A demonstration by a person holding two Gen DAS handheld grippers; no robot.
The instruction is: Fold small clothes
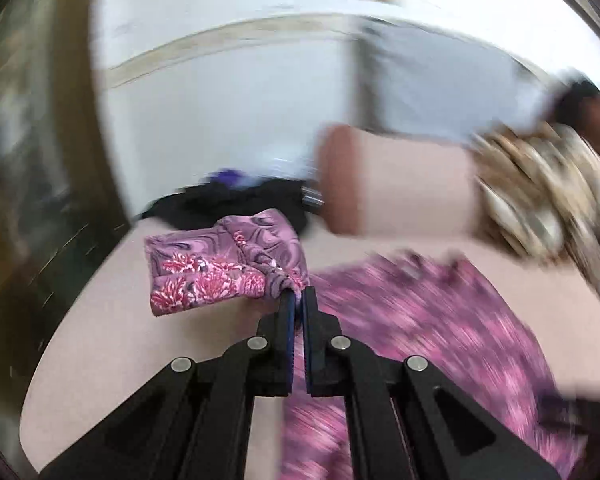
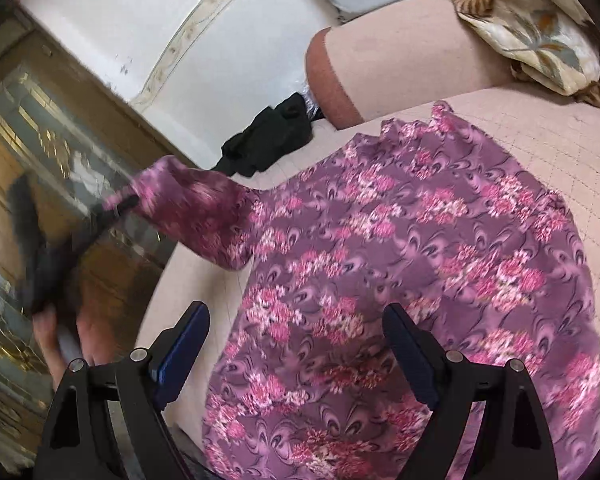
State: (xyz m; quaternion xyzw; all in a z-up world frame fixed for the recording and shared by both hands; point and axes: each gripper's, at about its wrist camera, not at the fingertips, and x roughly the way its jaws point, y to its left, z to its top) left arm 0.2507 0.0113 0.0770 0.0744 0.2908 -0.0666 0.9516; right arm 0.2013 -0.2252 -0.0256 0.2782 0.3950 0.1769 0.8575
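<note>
A purple and pink floral garment lies spread on a pale pink sofa seat. My left gripper is shut on the garment's sleeve and holds it lifted off the seat. In the right wrist view the left gripper shows blurred at the left, holding the sleeve out past the seat's edge. My right gripper is open and empty, hovering over the lower part of the garment. The garment also shows blurred in the left wrist view.
A black cloth lies at the far end of the seat by the sofa's armrest. A cream and brown leaf-print cloth sits on the backrest. A white wall and a glass-fronted cabinet stand to the left.
</note>
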